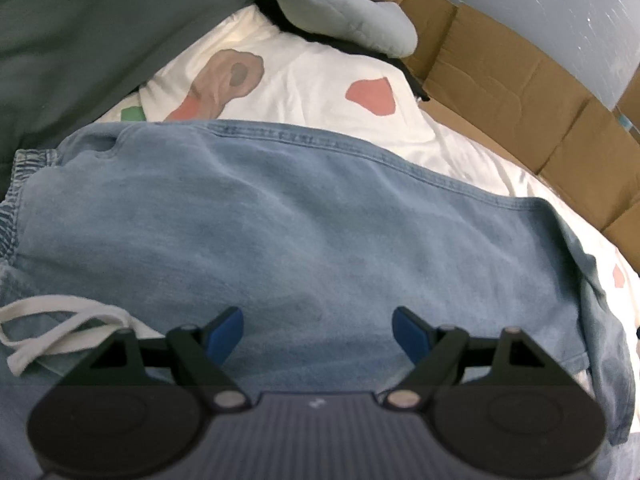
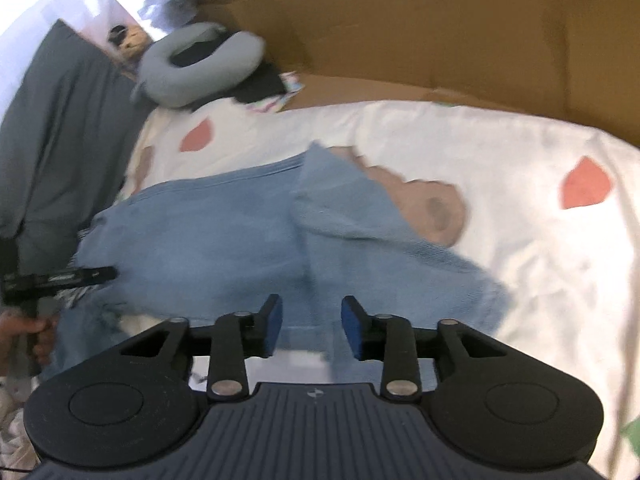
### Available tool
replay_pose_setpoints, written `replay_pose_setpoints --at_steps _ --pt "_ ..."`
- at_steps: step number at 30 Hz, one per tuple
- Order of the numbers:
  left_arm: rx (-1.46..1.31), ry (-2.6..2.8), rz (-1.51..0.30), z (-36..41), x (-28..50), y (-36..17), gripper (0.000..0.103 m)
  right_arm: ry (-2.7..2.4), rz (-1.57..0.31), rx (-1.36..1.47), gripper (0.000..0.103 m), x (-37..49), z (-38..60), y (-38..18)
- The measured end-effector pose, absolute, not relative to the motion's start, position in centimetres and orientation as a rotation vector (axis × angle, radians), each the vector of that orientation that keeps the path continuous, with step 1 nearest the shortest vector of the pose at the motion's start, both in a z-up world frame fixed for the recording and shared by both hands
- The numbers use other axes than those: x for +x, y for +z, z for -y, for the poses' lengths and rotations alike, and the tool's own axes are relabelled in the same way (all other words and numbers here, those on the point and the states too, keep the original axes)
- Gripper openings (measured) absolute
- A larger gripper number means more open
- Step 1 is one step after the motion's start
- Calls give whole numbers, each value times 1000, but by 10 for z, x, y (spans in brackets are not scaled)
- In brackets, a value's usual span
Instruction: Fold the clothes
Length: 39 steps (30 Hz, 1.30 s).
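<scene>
A pair of light blue denim shorts point(image 1: 300, 220) lies spread on the white printed sheet point(image 1: 320, 76), its elastic waistband point(image 1: 24, 168) and white drawstring point(image 1: 60, 320) at the left. My left gripper point(image 1: 318, 314) hovers low over the denim, open, with nothing between its blue pads. In the right wrist view the denim shorts point(image 2: 208, 240) have one flap point(image 2: 360, 216) folded over towards the middle. My right gripper point(image 2: 311, 302) stands over the near edge with its jaws apart and no cloth pinched. A finger of the left gripper point(image 2: 92, 274) shows at the shorts' left end, where a hand point(image 2: 24, 332) holds it.
A grey neck pillow point(image 2: 200, 64) lies at the head of the bed on dark cloth. Flattened brown cardboard point(image 2: 440, 40) lines the far side against the wall. A dark grey-green blanket point(image 1: 80, 20) sits to the left. The sheet point(image 2: 520, 260) carries red and brown patches.
</scene>
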<state>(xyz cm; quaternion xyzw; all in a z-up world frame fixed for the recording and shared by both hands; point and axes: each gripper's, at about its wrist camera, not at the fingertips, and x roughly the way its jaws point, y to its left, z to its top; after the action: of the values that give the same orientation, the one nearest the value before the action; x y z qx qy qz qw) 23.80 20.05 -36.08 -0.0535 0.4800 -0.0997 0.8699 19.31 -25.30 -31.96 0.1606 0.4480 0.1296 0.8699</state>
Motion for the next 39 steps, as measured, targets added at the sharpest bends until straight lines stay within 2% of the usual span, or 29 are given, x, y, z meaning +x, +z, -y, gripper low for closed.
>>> replay_pose_setpoints --at_steps 20,35,38,39 --pt "-92 -222 -1017 -195 239 -366 84 -19 -933 289 41 227 335 -371" --pt "-50 -235 -1053 -184 237 -371 84 -81 -964 417 41 216 326 -397" --pt "-36 -245 -1052 -180 238 -370 84 -83 -972 416 45 218 324 -396" --pt "-33 -247 -1051 -178 238 -370 84 -76 -974 414 49 218 322 -396"
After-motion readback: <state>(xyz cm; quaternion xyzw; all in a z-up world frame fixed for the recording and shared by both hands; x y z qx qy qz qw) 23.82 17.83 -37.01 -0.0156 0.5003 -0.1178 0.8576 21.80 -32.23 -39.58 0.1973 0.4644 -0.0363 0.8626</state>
